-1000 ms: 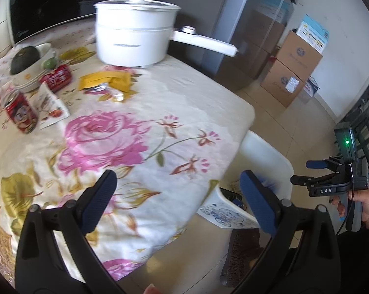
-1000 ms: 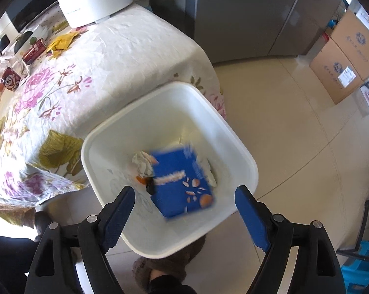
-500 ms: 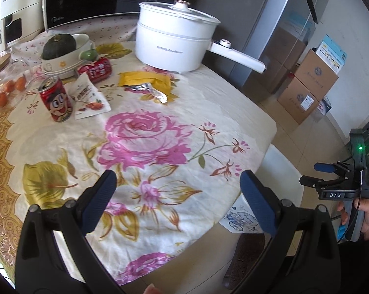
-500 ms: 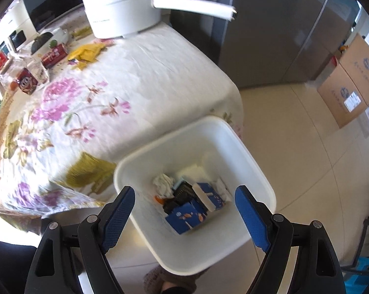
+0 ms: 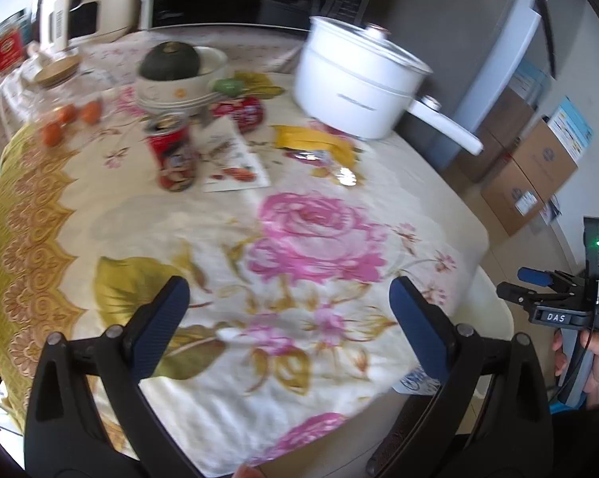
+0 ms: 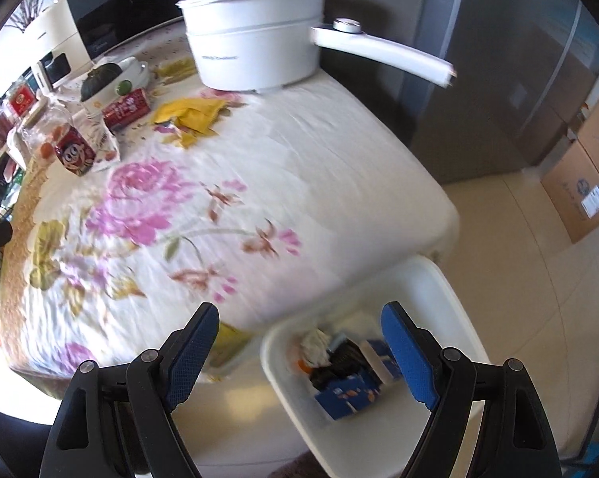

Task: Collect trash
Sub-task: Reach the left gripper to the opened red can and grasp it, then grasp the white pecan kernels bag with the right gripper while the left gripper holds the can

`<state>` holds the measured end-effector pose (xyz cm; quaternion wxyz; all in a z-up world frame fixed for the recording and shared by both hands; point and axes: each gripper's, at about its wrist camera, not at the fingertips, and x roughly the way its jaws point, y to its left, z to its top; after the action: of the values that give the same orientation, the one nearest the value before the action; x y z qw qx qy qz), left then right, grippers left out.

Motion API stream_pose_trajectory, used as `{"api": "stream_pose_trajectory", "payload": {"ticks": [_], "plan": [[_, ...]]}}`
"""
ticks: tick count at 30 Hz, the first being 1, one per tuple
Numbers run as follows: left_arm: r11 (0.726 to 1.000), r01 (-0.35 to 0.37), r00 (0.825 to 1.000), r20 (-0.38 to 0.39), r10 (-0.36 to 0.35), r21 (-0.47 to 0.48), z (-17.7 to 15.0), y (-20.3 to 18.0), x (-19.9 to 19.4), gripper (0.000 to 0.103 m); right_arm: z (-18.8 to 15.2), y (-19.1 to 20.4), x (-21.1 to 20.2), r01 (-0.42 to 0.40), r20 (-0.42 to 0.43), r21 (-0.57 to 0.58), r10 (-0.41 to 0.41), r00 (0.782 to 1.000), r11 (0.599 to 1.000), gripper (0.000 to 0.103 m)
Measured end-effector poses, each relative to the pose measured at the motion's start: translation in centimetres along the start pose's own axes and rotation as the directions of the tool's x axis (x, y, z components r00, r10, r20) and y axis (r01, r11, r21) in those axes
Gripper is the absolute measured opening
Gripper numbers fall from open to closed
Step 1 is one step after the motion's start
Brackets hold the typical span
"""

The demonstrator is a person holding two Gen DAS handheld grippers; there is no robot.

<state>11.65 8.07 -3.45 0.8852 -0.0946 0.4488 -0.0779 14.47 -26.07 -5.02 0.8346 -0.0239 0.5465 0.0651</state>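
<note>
While empty, right tongs [image 6: 299, 342] gape, bin [image 6: 450, 298] beneath

tablecloth [image 5: 235, 239]: cream, pink roses, gold border | pot [image 5: 355, 79]: white | can [image 5: 174, 157]: red | wrapper [image 5: 315, 143]: yellow | bin [image 6: 450, 310]: white

A white lidded electric pot with a long white handle [image 5: 355, 79] stands at the table's far edge, toward one o'clock. At eleven o'clock a dark green squash [image 5: 170, 61] sits in a cream ceramic bowl [image 5: 180, 89]. Brown cardboard boxes [image 5: 534, 175] rest on the floor at three o'clock. A floral tablecloth with pink roses [image 5: 315, 239] covers the table.
</note>
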Motion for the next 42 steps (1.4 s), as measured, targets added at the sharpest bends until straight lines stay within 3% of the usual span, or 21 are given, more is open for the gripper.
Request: {"api": "stream_pose_trajectory", "payload": {"ticks": [9,12,17,21,28,32,36,42], "plan": [[0.989,-0.128,0.992,-0.019,0.127,-0.068,0.7,5.8,1.1,0.1,3.4,4.0,1.9,-0.035,-0.001,-0.015,0.035,0.999,0.999,0.085],[0.992,-0.108,0.994,-0.006,0.108,-0.062,1.9,6.9,2.4,0.1,4.3,5.1,2.7,-0.037,-0.005,-0.024,0.037,0.999,0.999,0.085],[0.989,-0.142,0.99,0.008,0.142,-0.03,3.9,7.6,4.7,0.1,5.4,6.4,3.7,-0.035,-0.006,-0.048,0.035,0.999,0.998,0.085],[0.987,-0.146,0.988,0.03,0.148,-0.06,6.0,8.0,7.0,0.089,5.6,6.5,4.7,-0.031,-0.024,-0.045,0.03,0.999,0.999,0.085],[0.98,-0.161,0.983,0.069,0.169,-0.117,9.0,8.1,10.2,0.082,5.8,5.8,5.4,0.002,-0.031,-0.045,-0.003,1.0,0.999,0.085],[0.976,-0.142,0.985,0.076,0.156,-0.164,10.1,8.6,11.6,0.073,5.8,5.1,5.5,0.009,-0.034,-0.034,-0.01,0.999,0.999,0.085],[0.973,-0.096,0.99,0.082,0.115,-0.208,10.4,8.9,12.2,0.045,5.8,4.8,5.5,0.01,-0.031,-0.034,-0.011,0.999,0.999,0.085],[0.979,-0.102,0.991,0.066,0.115,-0.174,9.1,7.7,10.4,0.044,5.9,5.0,5.6,0.016,-0.027,-0.026,-0.017,0.999,1.0,0.085]]}}
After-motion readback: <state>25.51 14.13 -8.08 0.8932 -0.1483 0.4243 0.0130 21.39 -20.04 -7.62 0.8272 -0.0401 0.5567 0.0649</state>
